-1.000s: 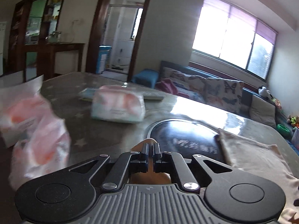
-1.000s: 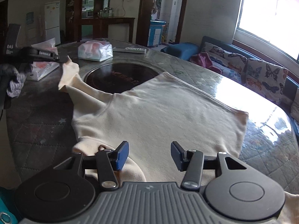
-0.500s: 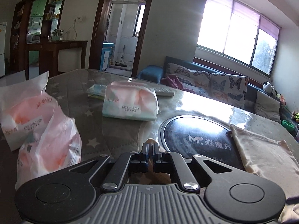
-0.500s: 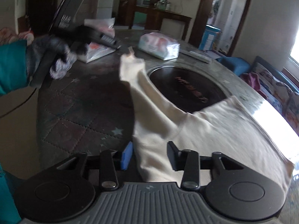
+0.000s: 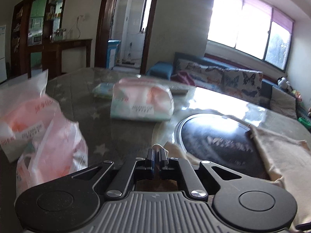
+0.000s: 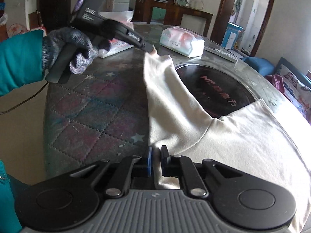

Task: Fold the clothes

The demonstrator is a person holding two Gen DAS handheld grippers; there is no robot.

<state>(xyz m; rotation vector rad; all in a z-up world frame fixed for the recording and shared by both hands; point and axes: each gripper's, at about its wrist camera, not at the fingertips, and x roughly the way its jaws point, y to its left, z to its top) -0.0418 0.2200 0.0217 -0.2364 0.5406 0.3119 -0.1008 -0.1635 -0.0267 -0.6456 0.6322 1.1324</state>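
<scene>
A cream long-sleeved shirt (image 6: 243, 136) lies spread on the table, and its edge shows at the right of the left wrist view (image 5: 281, 155). One sleeve (image 6: 165, 89) runs taut and raised from the shirt's shoulder toward the far left. My left gripper (image 5: 157, 153) is shut on the sleeve's cuff (image 5: 156, 146); in the right wrist view the left gripper (image 6: 152, 50) is held by a gloved hand (image 6: 73, 46). My right gripper (image 6: 155, 156) sits at the sleeve's base. Its jaws are closing, with a fold of cream fabric pinched between the pads.
A round black hob plate (image 6: 213, 85) is set into the table beside the sleeve. Tissue packs (image 5: 141, 103) (image 5: 38, 136) and a remote (image 6: 223, 53) lie beyond it. A quilted cover (image 6: 93, 112) spans the near left of the table. A sofa (image 5: 233, 81) stands behind.
The right gripper swung left from the shirt's collar area to the sleeve's base and its jaws narrowed onto the fabric. The left gripper drew the cuff out, stretching the sleeve.
</scene>
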